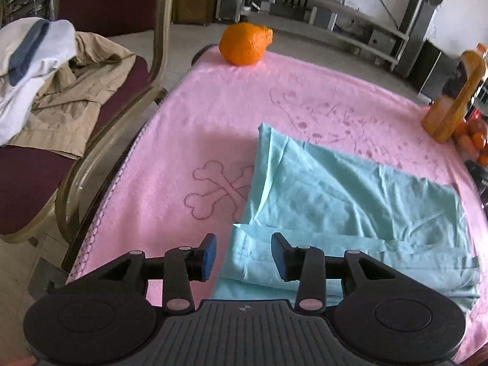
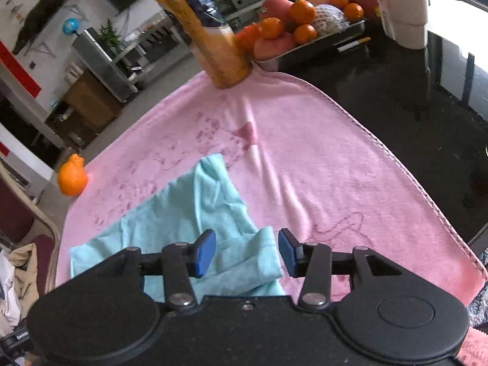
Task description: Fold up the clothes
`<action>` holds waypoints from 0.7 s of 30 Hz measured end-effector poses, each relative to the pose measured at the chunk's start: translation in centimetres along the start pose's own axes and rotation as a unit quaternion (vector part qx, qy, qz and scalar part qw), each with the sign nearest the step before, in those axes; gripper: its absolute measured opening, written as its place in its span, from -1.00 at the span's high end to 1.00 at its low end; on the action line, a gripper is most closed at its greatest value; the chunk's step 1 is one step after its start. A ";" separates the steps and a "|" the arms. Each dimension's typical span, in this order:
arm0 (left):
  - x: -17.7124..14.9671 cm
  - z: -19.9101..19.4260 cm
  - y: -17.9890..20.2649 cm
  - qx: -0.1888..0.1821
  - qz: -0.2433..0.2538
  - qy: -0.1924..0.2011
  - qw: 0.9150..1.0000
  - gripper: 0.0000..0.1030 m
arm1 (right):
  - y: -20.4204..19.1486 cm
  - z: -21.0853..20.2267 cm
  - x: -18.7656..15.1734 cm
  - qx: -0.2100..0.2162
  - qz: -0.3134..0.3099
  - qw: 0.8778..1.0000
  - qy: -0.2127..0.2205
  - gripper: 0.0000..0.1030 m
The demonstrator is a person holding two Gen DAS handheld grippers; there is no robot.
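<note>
- Your left gripper (image 1: pixel 244 251) hangs tilted down over the near left edge of the light blue garment (image 1: pixel 350 189). Its jaws stand partly apart, with the folded hem under the gap and neither blue pad pressing on the cloth.
- Your right gripper (image 2: pixel 247 251) hangs over the garment's near right corner (image 2: pixel 259 253). Its jaws stand about as far apart, the cloth's bunched corner lies under the gap, and nothing is gripped.
- The garment lies on the pink towel (image 1: pixel 213 116) that covers the worktop (image 2: pixel 411 97). A band is folded over along the near edge, and the rest spreads away from you in loose wrinkles.
- An orange fruit (image 1: pixel 244 44) sits at the towel's far left corner, well apart from the garment.
- A tall bottle of orange drink (image 2: pixel 210 39) stands on the towel's far edge. Just behind it is a tray of fruit (image 2: pixel 308 47) holding oranges and apples.
- A white container (image 2: pixel 402 9) stands on the dark bare worktop, to the right of the tray.
- To your left is a chair (image 1: pixel 158 61) with a dark red seat. A beige garment (image 1: pixel 73 100) and a white one (image 1: pixel 39 70) are piled on it.
</note>
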State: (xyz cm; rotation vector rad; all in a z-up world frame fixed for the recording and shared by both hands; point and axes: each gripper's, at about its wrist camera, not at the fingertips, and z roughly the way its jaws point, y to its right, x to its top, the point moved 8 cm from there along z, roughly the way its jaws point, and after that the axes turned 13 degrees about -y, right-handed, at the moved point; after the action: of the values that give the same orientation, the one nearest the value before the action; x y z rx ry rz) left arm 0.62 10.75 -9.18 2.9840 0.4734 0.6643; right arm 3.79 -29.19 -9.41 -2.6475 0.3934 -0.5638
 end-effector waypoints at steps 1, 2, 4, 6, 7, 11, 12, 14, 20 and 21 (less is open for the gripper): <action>0.1 0.4 0.1 0.005 0.004 -0.004 1.000 0.23 | 0.2 0.3 0.1 -0.002 0.002 1.000 -0.002 0.16; 0.2 0.9 0.2 0.009 0.007 -0.008 1.000 0.24 | 0.4 0.6 0.2 -0.008 0.002 1.000 -0.005 0.17; 0.6 1.5 0.6 0.029 0.022 -0.009 0.999 0.24 | 0.6 1.2 0.5 -0.021 0.002 1.000 -0.011 0.23; 1.0 2.2 0.9 0.043 0.034 -0.009 0.998 0.26 | 0.7 2.2 0.9 -0.034 -0.003 0.999 -0.017 0.27; 1.1 2.4 1.0 0.047 0.036 -0.008 0.998 0.28 | 0.7 2.8 1.2 -0.042 -0.007 0.999 -0.022 0.28; 1.3 3.0 1.2 0.034 0.035 -0.011 0.999 0.39 | 0.8 4.8 1.5 -0.050 0.004 0.997 -0.051 0.28; 1.4 3.1 1.3 0.029 0.035 -0.013 0.999 0.49 | 0.9 5.0 1.5 -0.046 0.010 0.997 -0.053 0.28; 1.4 3.2 1.3 0.032 0.034 -0.007 0.999 0.97 | 1.1 5.3 1.5 -0.039 0.022 0.997 -0.056 0.63; 1.0 -1.1 2.0 0.031 0.063 0.081 0.994 0.98 | -0.6 2.2 1.0 -0.009 -0.027 1.000 0.002 0.93; 0.5 -1.8 1.9 0.031 0.073 0.090 0.993 0.98 | -1.1 1.4 0.8 -0.002 -0.039 0.999 0.014 0.93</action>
State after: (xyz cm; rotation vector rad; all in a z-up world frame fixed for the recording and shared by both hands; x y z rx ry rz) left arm 0.80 9.01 -7.10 3.0542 0.2914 0.9537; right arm 5.34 -28.08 -9.87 -2.6701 0.3009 -0.6267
